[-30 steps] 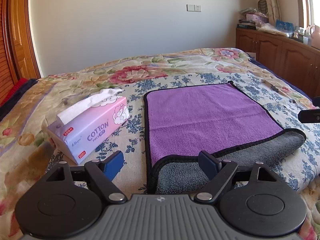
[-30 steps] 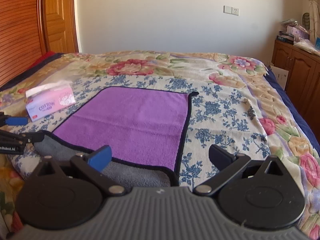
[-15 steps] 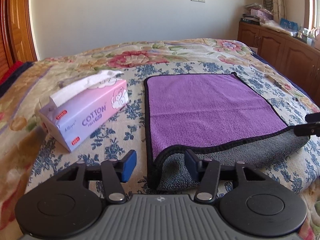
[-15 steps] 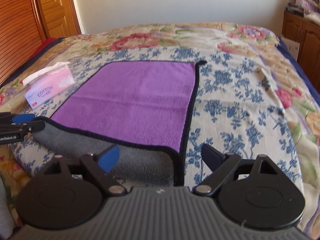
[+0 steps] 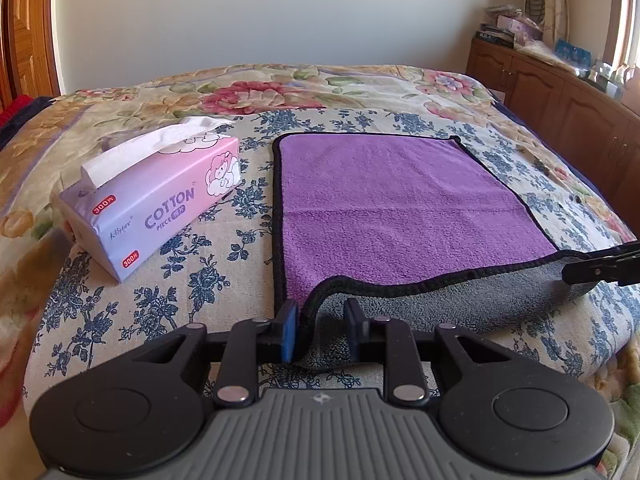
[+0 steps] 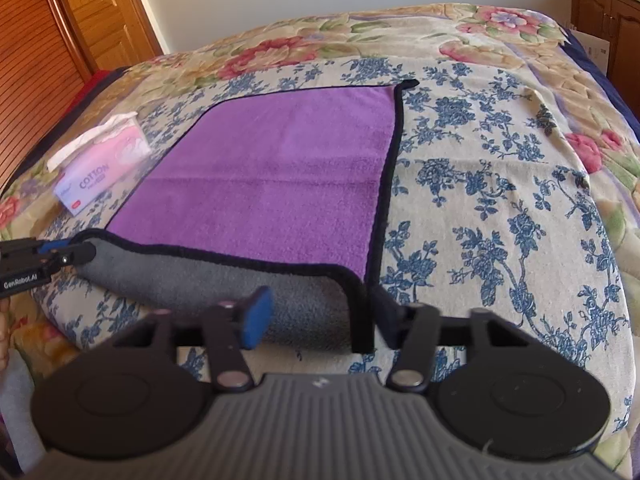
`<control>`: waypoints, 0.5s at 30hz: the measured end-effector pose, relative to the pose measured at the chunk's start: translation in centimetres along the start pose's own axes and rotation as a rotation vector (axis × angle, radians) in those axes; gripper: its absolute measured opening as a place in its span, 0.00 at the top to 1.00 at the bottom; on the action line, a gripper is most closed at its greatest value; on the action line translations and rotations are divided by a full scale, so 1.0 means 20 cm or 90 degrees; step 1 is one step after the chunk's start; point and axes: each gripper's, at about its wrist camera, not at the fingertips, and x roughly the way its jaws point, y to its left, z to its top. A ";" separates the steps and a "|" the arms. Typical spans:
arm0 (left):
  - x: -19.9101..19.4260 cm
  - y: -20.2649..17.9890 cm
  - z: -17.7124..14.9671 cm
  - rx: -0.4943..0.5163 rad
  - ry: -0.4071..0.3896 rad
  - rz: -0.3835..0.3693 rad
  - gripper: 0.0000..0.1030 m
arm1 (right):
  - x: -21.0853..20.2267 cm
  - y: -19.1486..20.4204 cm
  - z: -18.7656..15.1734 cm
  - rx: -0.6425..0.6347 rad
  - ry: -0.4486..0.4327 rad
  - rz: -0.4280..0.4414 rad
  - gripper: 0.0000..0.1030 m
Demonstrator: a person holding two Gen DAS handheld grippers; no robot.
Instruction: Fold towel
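Observation:
A purple towel (image 5: 392,204) with a black hem and a grey underside lies flat on the bed; it also shows in the right wrist view (image 6: 280,176). Its near edge is rolled up, grey side out. My left gripper (image 5: 320,330) is partly closed around the towel's near left corner, with a gap still between the fingers. My right gripper (image 6: 320,320) is open around the near right corner, its hem just inside the right finger. The right gripper's fingers show at the right edge of the left wrist view (image 5: 600,266).
A pink tissue pack (image 5: 156,200) lies left of the towel, also visible in the right wrist view (image 6: 100,168). The floral bedspread (image 6: 500,184) covers the bed. A wooden cabinet (image 5: 560,92) stands at the right, a wooden door (image 6: 88,12) at the left.
Both grippers have moved down and forward onto the towel's near corners. The left gripper's fingers have closed much of the way; the right gripper's have narrowed somewhat.

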 end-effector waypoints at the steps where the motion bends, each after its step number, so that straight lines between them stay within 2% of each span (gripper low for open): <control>1: 0.00 0.00 0.00 0.000 0.000 -0.001 0.81 | 0.00 0.00 0.00 -0.002 0.002 -0.002 0.57; 3: 0.00 -0.01 0.00 0.002 0.000 -0.004 0.84 | 0.00 0.00 0.00 -0.006 0.004 -0.007 0.70; 5: -0.01 -0.01 0.00 0.004 -0.001 -0.006 0.89 | 0.00 0.00 0.00 -0.007 0.005 -0.010 0.77; 8: -0.01 -0.02 0.00 0.005 -0.002 -0.007 0.90 | 0.00 -0.01 0.00 -0.010 0.006 -0.012 0.82; 9: -0.01 -0.01 0.00 0.004 -0.002 -0.006 0.90 | 0.00 -0.01 0.00 -0.012 0.006 -0.012 0.90; 15: -0.03 -0.02 0.01 0.003 -0.011 -0.006 0.94 | -0.02 0.00 0.01 -0.023 -0.008 -0.013 0.96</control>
